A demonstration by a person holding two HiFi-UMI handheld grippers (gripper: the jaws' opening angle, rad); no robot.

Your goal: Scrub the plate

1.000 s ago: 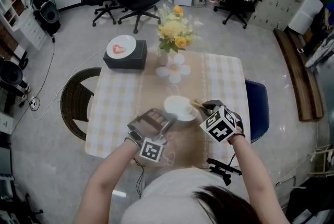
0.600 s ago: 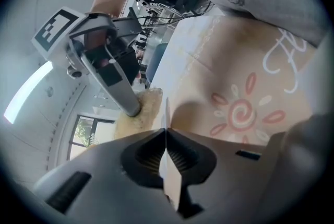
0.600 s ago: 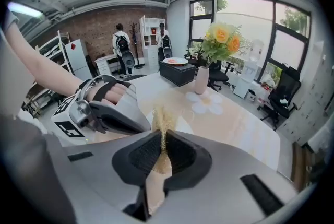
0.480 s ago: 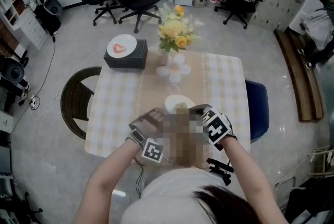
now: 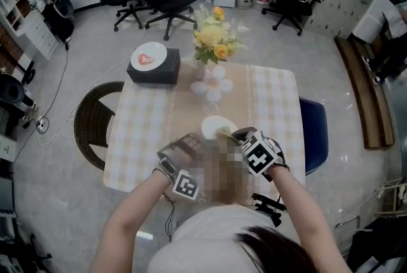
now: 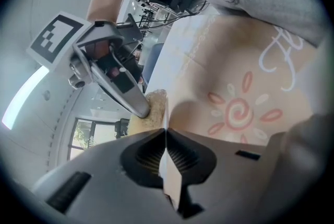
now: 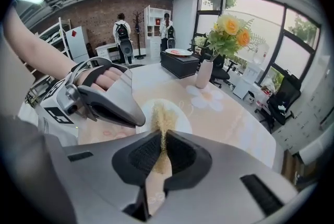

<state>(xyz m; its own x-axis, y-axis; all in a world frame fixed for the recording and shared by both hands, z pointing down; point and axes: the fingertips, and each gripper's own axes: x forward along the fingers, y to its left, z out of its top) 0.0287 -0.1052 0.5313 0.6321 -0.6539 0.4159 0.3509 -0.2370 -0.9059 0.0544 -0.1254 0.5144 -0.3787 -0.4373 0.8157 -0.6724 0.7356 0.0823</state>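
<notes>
The left gripper (image 6: pixel 166 137) is pinching the half-hidden mid-frame white plate (image 5: pixel 212 125) by its rim while the right gripper (image 7: pixel 163 149) is squeezing a tan sponge (image 7: pixel 160 116).

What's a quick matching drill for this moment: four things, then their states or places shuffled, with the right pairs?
1. left gripper
2. right gripper
3. flowers
4. black box

A. at the table's far left corner
B. shut on the sponge
C. yellow, at the table's far middle
D. shut on the plate's rim

Pairs: 1-D, 2-B, 3-C, 4-A
</notes>
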